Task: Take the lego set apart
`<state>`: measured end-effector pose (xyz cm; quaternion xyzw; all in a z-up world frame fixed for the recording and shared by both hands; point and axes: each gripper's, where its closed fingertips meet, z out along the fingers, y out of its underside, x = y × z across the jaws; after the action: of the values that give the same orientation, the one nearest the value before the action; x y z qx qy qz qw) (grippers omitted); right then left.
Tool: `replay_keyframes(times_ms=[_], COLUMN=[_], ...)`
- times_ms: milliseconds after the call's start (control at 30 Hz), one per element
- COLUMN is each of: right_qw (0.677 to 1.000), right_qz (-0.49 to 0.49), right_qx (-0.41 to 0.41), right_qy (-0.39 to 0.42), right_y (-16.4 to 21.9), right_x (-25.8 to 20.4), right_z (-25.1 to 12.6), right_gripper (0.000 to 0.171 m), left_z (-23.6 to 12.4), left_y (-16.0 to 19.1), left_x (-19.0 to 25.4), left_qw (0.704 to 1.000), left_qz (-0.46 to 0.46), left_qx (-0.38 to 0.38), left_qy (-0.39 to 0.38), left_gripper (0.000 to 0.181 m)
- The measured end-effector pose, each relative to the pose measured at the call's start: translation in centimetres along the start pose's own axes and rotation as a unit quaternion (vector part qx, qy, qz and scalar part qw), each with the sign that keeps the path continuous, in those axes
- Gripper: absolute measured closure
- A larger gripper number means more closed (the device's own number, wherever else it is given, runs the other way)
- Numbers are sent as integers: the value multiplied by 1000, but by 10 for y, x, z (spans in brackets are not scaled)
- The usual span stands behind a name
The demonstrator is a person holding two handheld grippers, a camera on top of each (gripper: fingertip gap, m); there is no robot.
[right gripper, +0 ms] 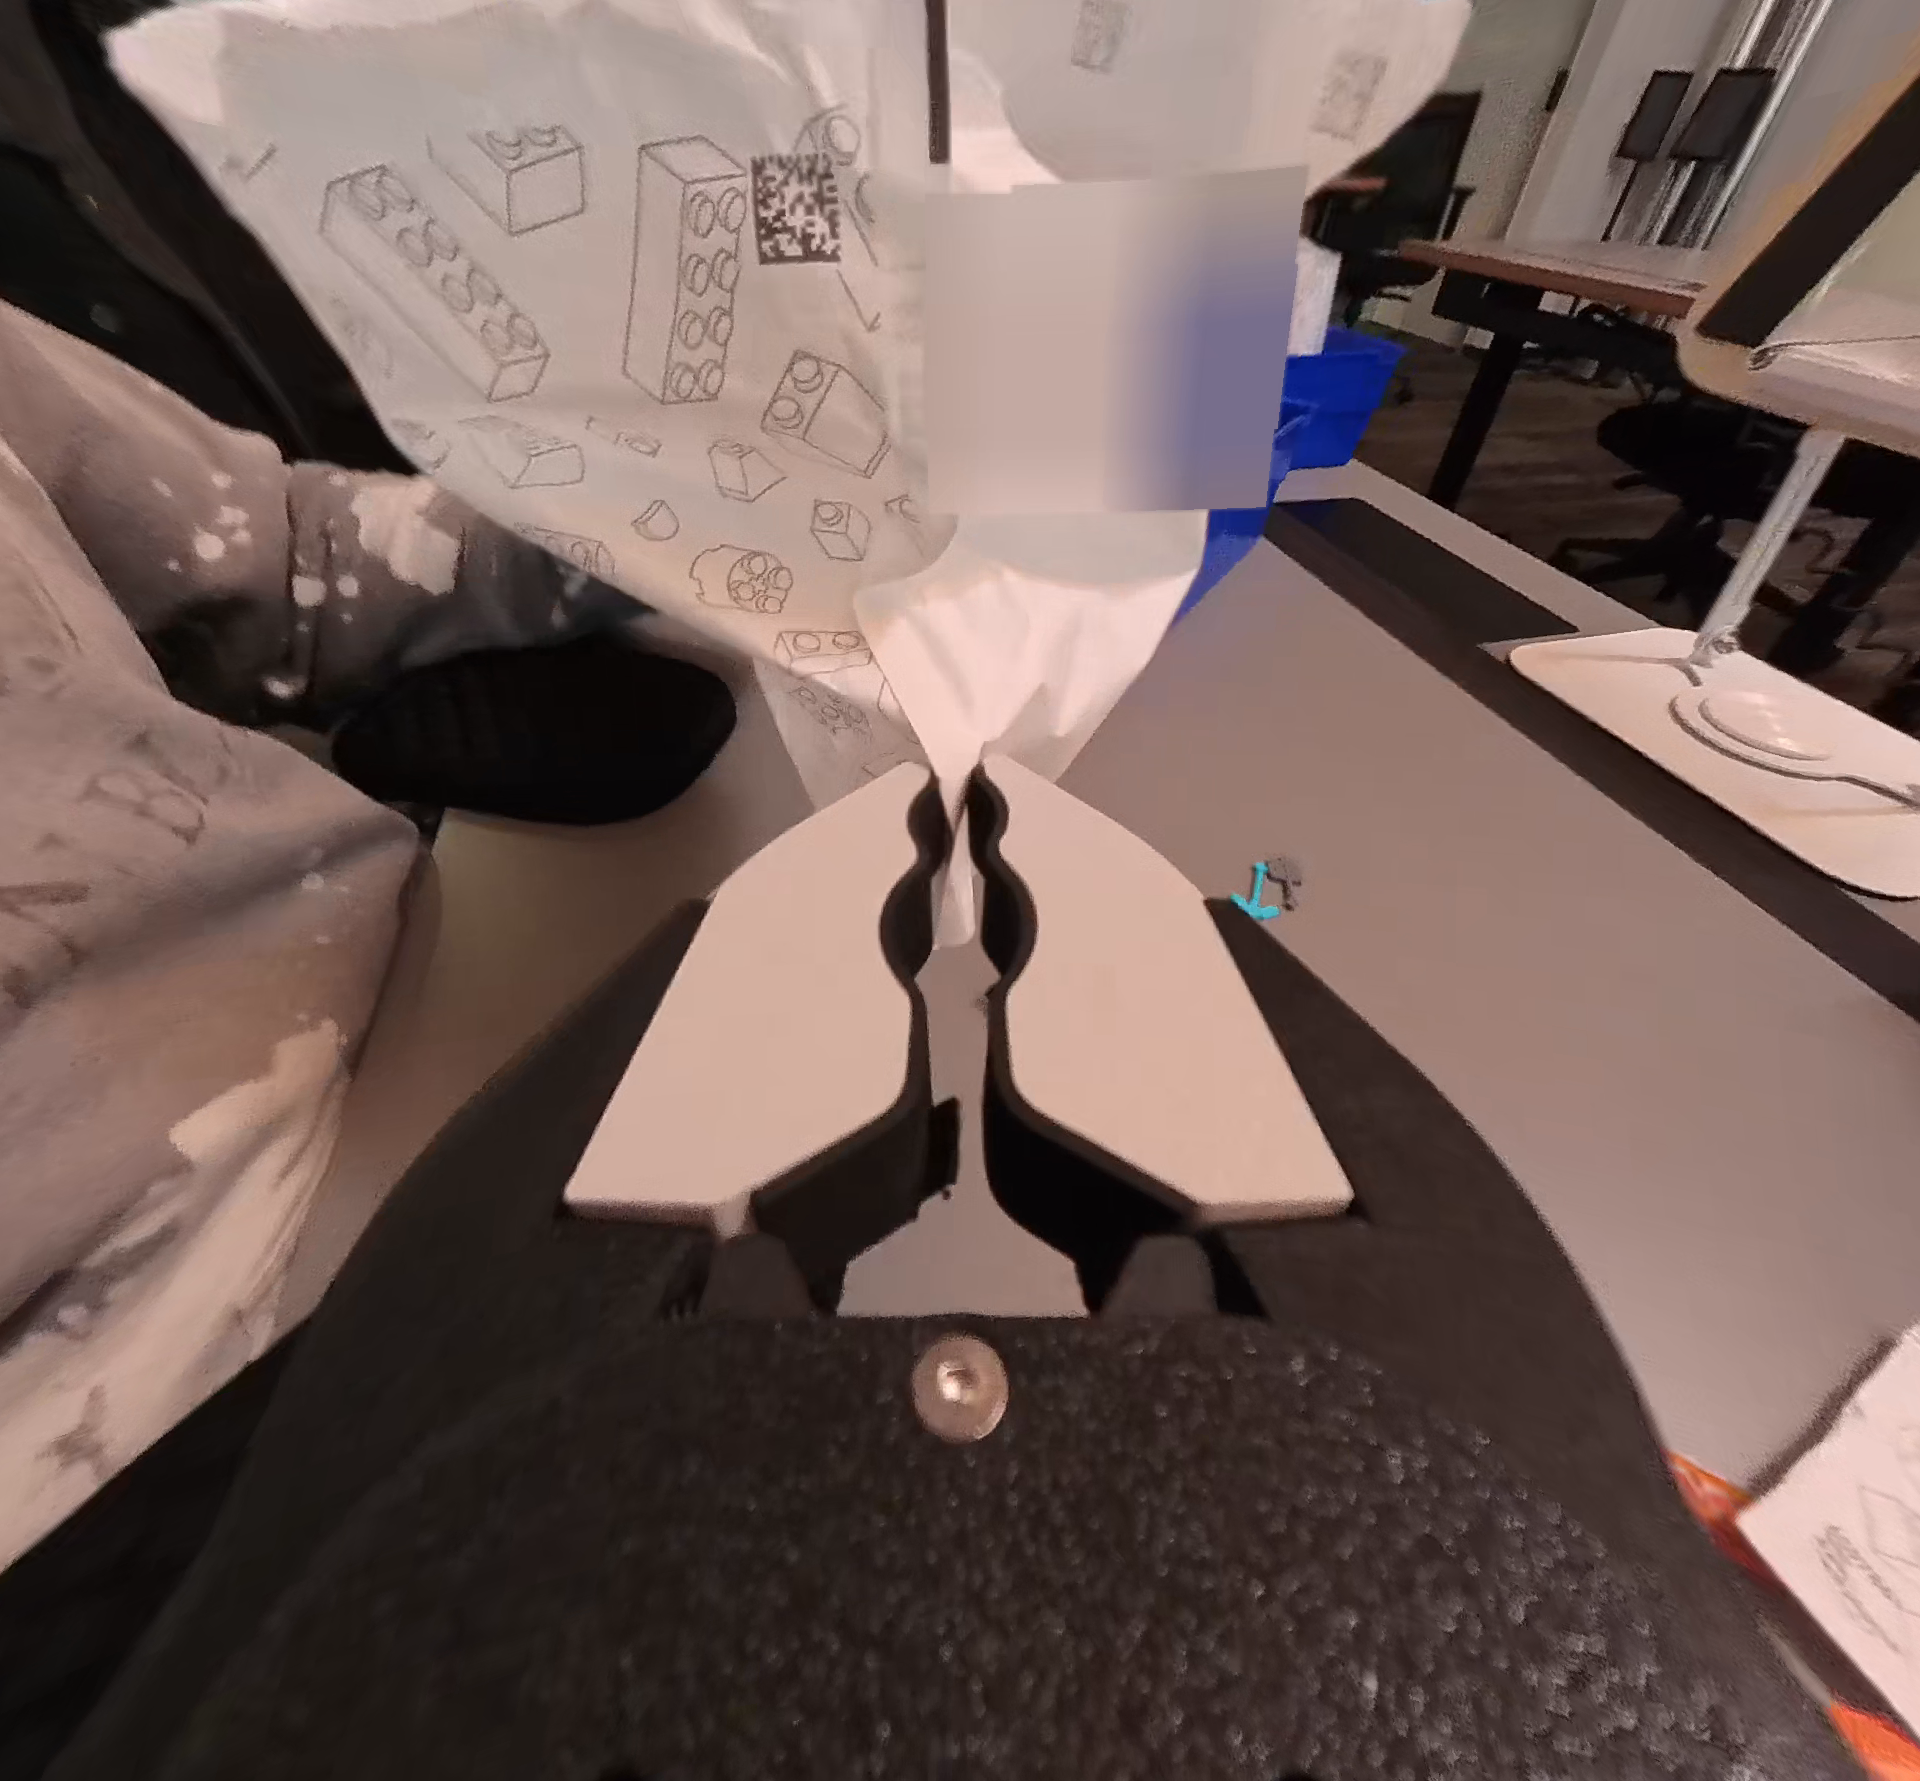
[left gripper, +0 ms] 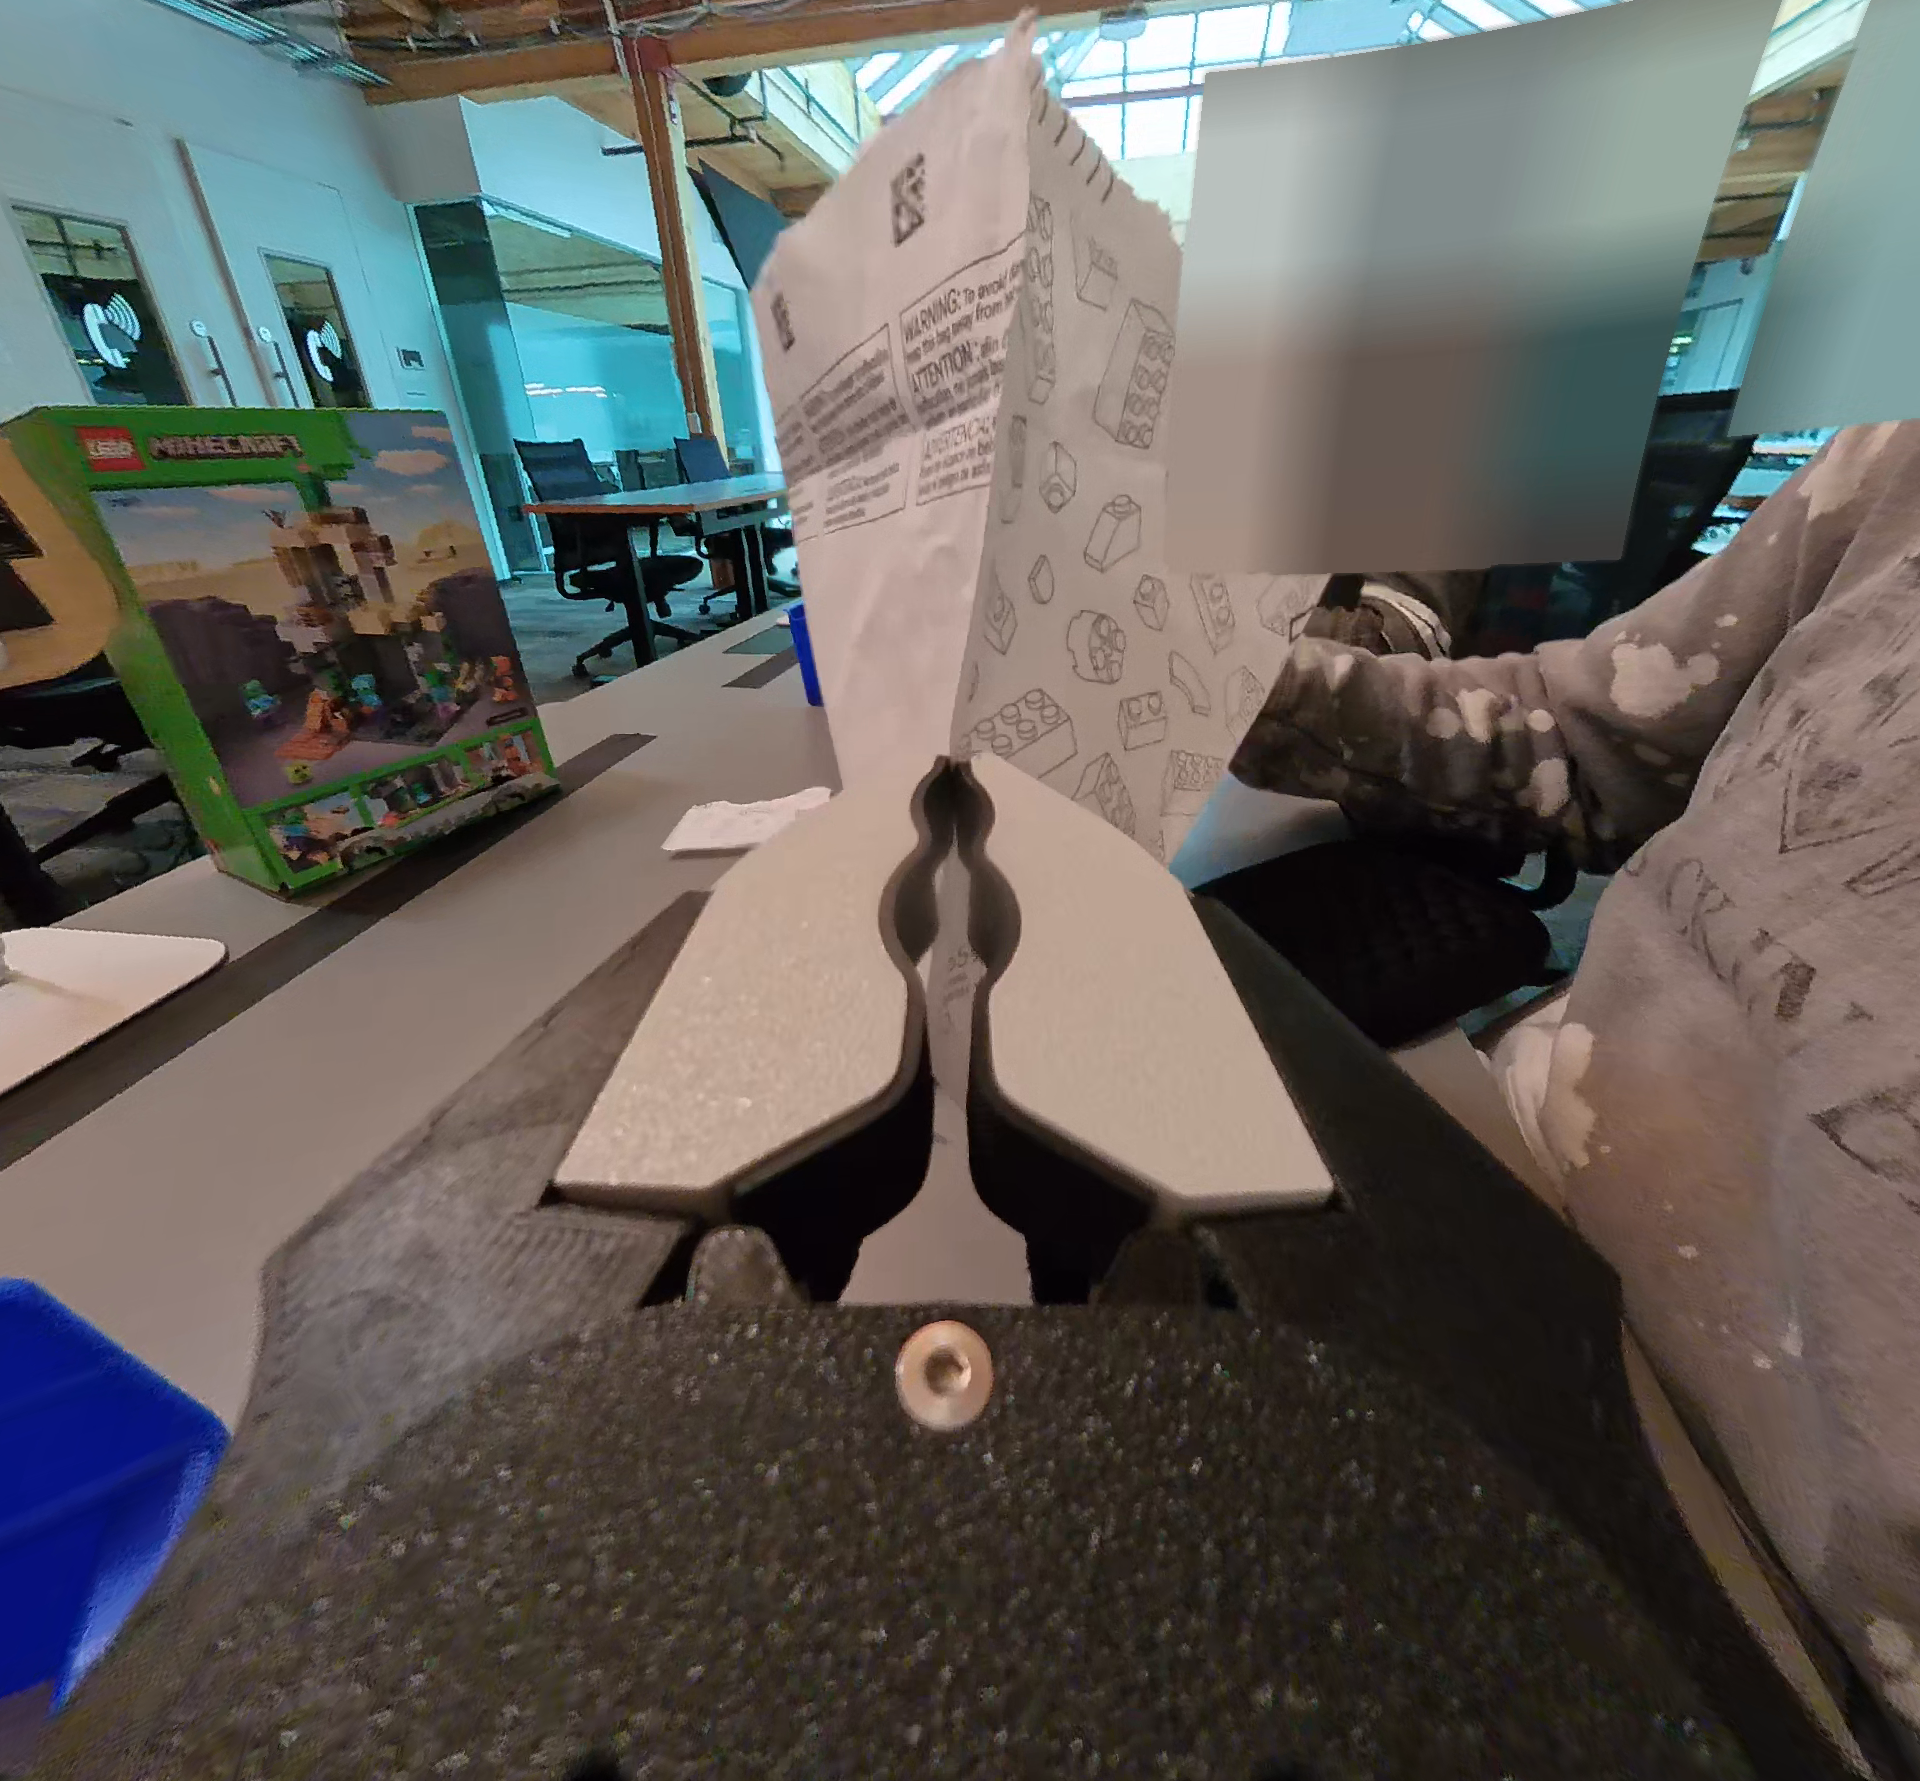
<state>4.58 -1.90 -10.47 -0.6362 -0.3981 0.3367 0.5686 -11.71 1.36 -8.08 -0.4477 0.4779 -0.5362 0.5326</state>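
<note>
Left gripper (left gripper: 954,781): jaws nearly closed, pinching the paper bag (left gripper: 977,443) at its lower edge.
Right gripper (right gripper: 954,786): jaws narrow, clamped on a bunched corner of the same bag.
Bag position: upright, straight ahead of both tips, above the table (right gripper: 1455,952).
Advice: keep both pinches firm, separate evenly.
Beyond, left: lego box (left gripper: 312,630).

Bright skylit w/ fisheye edges, slight blur

grippers: 2, left gripper (left gripper: 954,775) and right gripper (right gripper: 961,781) | paper bag (left gripper: 935,443): 1, printed with brick outlines | lego box (left gripper: 301,630): 1 | blue bins (right gripper: 1320,401): at least 1 | small teal piece (right gripper: 1259,895) on table (right gripper: 1455,952): 1
</note>
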Motion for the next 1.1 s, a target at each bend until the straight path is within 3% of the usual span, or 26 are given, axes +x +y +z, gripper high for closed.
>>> replay_keyframes(times_ms=[200,333,667,967,1100], right_qw=[992,988,989,992,993], right_qz=[59,39,17,17,25], right_qx=[109,147,147,123,110], right_qy=[-8,-16,-17,-35,-41], right_y=[-14,-17,-9,7,13], right_x=[7,1,2,-1,0], right_z=[-19,-26,-28,-24,-23], right_gripper=[171,171,171,171,171], left_z=[-7,-5,0,1,4], left_y=[-6,-4,5,20,27], left_x=[-11,-16,-10,4,17], left_qw=[999,998,999,989,984], left_qz=[-10,-31,0,101,128], left_qx=[23,26,-1,-104,-127], left_qy=[-28,-38,-43,-33,-4], left_gripper=[181,181,181,156,181])
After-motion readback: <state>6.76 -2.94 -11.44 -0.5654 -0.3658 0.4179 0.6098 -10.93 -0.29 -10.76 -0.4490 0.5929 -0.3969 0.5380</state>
